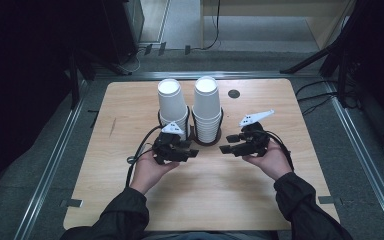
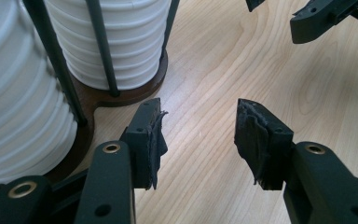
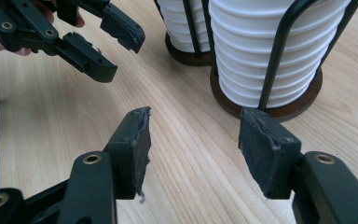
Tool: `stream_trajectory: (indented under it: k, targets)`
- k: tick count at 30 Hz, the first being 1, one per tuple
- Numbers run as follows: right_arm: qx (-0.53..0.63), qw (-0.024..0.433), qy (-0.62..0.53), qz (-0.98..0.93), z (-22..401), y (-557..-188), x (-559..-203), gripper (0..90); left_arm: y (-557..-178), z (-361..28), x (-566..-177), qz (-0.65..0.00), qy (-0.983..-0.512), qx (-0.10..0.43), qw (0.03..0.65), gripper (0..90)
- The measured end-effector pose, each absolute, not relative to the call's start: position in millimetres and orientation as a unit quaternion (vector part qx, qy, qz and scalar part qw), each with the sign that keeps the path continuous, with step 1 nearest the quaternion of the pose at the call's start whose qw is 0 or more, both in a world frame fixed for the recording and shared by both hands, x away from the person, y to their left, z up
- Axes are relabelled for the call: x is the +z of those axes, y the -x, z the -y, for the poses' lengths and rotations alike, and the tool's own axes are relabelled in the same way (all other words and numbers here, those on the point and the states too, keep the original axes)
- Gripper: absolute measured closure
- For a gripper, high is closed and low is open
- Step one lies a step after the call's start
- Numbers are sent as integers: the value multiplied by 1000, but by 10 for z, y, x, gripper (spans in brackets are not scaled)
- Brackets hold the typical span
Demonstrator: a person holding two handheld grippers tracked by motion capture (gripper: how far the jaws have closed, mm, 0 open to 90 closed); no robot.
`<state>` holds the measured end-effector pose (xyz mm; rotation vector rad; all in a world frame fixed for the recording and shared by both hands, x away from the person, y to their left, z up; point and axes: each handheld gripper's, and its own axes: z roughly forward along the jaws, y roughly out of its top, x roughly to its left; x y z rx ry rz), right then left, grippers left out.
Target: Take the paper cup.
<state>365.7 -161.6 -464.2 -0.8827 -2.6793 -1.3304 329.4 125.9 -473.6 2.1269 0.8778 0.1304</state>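
Two grippers sit low over the table, one in each hand, and both have their jaws spread apart with nothing between them. In the high view, the left gripper (image 1: 184, 151) is just left of the middle of the frame and the right gripper (image 1: 230, 148) is just right of it, tips pointing toward each other with bare wood between. A little above them in the frame stand two stacks of white paper cups. The left cup stack (image 1: 172, 104) and the right cup stack (image 1: 207, 107) stand side by side in a black wire holder (image 1: 194, 131) with dark round bases. The left gripper's tips are just beside the holder's base, near the left stack. In the right gripper view, the right stack (image 3: 272, 51) fills the upper right, close ahead of the jaws. It looks like the very start of taking a cup: nothing is grabbed yet. Next, I think, one gripper has to lift up to the top of a stack and close gently on the top cup's side. Both hands (image 1: 152, 170) are palm up under their grippers, with the dark sleeves coming in from the bottom of the frame. The wooden table (image 1: 130, 195) is bare around them.
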Motion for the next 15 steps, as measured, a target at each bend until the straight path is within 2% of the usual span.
stream_trajectory:
  k: [10,15]
  targets:
    - [-426,9,290,857,1649,-3667,-4609,459,-3298,-1327,-4672,-352,-838,57,414,551]
    - [-428,-3,283,858,1657,-3665,-4596,460,-3306,-1345,-4614,-341,-838,56,423,635]
